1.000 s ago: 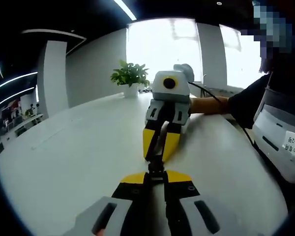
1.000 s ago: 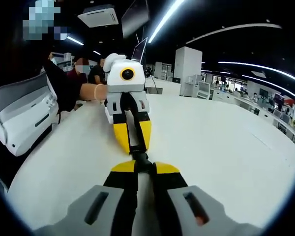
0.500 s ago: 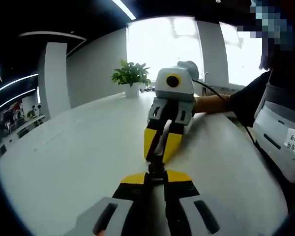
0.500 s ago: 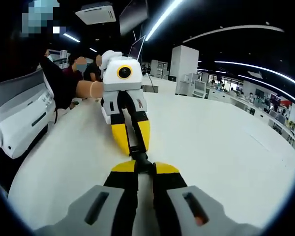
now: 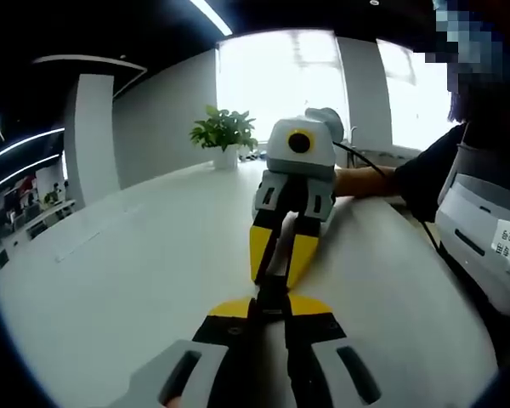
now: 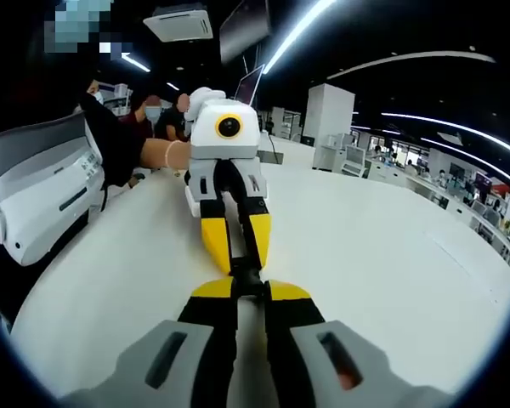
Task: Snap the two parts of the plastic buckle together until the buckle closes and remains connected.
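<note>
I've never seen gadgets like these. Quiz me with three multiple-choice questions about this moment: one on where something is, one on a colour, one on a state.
1. Where does the potted plant stand?
A. on the far part of the white table, by the bright window
B. on the floor
C. between the two grippers

2. What colour are the gripper tips?
A. red
B. yellow
C. green

3. How do the two grippers stand?
A. far apart, both wide open
B. tip to tip, each shut on a black buckle part
C. one lying flat, unused

Answers:
1 A, the potted plant sits at the table's far edge.
2 B, the right gripper and left gripper have yellow tips.
3 B, they meet at the black buckle.
</note>
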A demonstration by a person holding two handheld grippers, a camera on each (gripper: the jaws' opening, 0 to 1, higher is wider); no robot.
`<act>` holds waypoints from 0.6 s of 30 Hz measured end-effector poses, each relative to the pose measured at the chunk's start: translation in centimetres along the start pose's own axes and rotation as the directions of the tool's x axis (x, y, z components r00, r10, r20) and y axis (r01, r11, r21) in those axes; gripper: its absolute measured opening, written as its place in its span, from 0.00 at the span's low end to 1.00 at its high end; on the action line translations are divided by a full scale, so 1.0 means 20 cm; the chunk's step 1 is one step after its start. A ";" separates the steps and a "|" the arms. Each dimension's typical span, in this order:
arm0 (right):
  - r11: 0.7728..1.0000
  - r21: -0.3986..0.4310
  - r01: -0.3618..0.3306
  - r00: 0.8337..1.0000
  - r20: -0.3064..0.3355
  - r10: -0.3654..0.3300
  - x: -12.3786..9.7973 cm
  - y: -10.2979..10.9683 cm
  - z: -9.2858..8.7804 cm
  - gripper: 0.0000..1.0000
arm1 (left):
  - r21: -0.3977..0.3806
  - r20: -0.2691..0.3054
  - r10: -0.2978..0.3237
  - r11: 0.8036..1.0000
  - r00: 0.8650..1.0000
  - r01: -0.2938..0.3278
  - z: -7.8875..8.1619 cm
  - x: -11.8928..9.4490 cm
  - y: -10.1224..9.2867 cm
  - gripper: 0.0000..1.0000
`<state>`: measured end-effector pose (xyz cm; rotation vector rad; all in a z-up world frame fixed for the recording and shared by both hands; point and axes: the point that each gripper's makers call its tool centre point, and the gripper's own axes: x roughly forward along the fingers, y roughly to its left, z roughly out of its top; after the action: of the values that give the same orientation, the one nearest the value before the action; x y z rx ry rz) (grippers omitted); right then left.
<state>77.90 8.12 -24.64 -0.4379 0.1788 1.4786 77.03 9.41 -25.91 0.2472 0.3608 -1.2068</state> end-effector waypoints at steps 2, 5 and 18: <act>1.000 -0.009 0.003 1.000 -0.004 -0.003 0.00 0.00 0.00 0.11 | -0.003 0.004 -0.005 1.000 1.000 0.005 0.00 0.00 0.00 0.12; 1.000 0.001 0.007 1.000 0.001 -0.007 0.00 -0.02 0.00 0.11 | 0.002 0.000 0.004 1.000 1.000 -0.004 0.01 0.00 0.01 0.12; 0.993 0.043 0.110 0.993 0.030 -0.112 -0.08 -0.17 0.04 0.11 | -0.015 0.055 0.129 0.992 0.990 -0.129 0.08 -0.12 0.14 0.20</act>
<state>81.05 6.81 -22.72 -0.3847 0.1568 1.3697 79.21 11.91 -23.43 0.2236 0.2983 -1.0821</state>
